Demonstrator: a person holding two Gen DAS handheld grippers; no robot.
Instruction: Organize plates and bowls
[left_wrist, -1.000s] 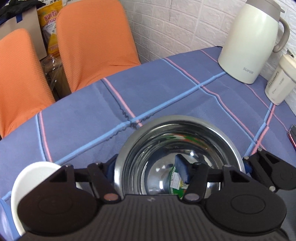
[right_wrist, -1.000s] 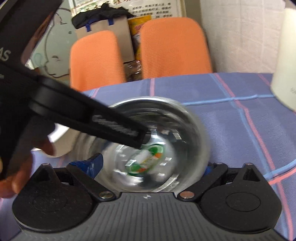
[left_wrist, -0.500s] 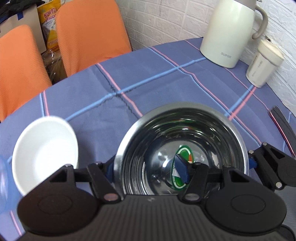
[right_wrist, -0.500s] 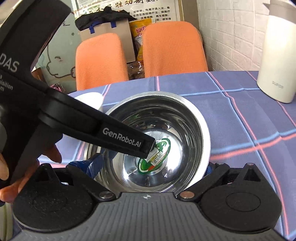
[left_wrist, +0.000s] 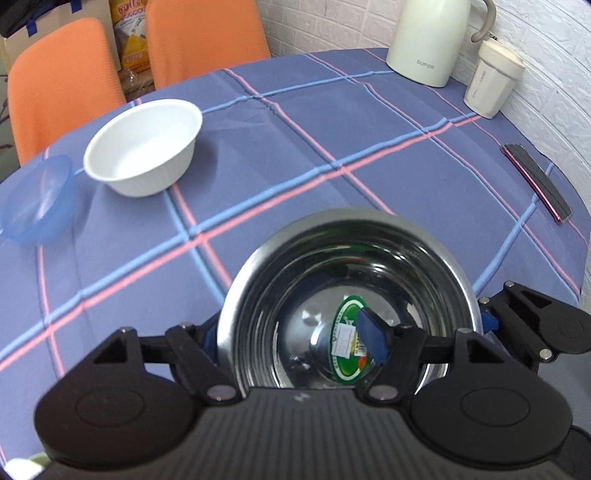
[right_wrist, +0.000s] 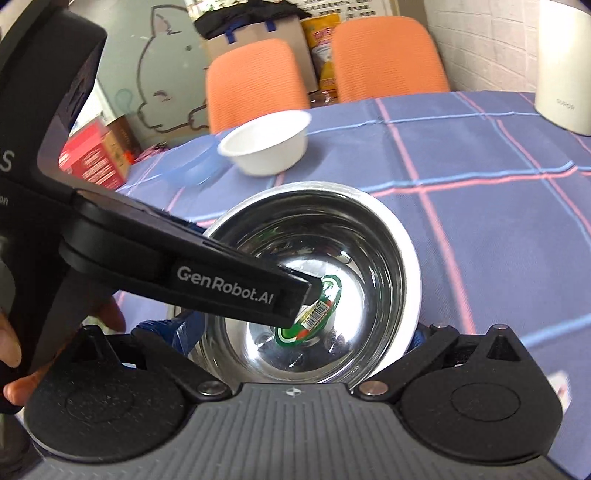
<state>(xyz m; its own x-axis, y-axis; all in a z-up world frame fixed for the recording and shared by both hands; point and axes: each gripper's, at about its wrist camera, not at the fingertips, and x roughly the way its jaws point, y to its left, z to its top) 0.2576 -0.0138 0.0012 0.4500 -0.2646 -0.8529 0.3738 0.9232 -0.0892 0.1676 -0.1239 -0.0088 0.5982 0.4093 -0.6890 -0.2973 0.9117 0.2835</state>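
Steel bowl (left_wrist: 406, 258), the biggest of the dishes on the checked tablecloth (left_wrist: 314, 129), sits right under the nose of both tools. I cannot tell whether its base rests on the cloth or hangs just clear. The left gripper (left_wrist: 290, 338) pinches its wall. One blue pad (left_wrist: 371, 341) reaches down inside toward the bottom, and the other finger stays outside the rim on the tool's left. That looks like the sensible grip for a smooth, wide vessel that no jaw could span and squeeze. A hand (right_wrist: 11, 350) shows behind that tool at the left edge of the right wrist view. The right gripper (right_wrist: 295, 332) is spread wide with the bowl's near rim between its fingers. It seems to be steadying or guiding rather than gripping, though I cannot see whether its pads touch the metal. Ahead of the left gripper and off to its left stands the white bowl (left_wrist: 144, 147), upright and empty. Farther left, beside it, is the smaller clear blue bowl (left_wrist: 37, 199), leaning a little. My guess is that the steel one, being widest, is meant as the base of a nest, so it is held mouth-up and open. Smallest of all is a green sticker (left_wrist: 347, 343) on the steel bowl's floor, just beside the inner pad.
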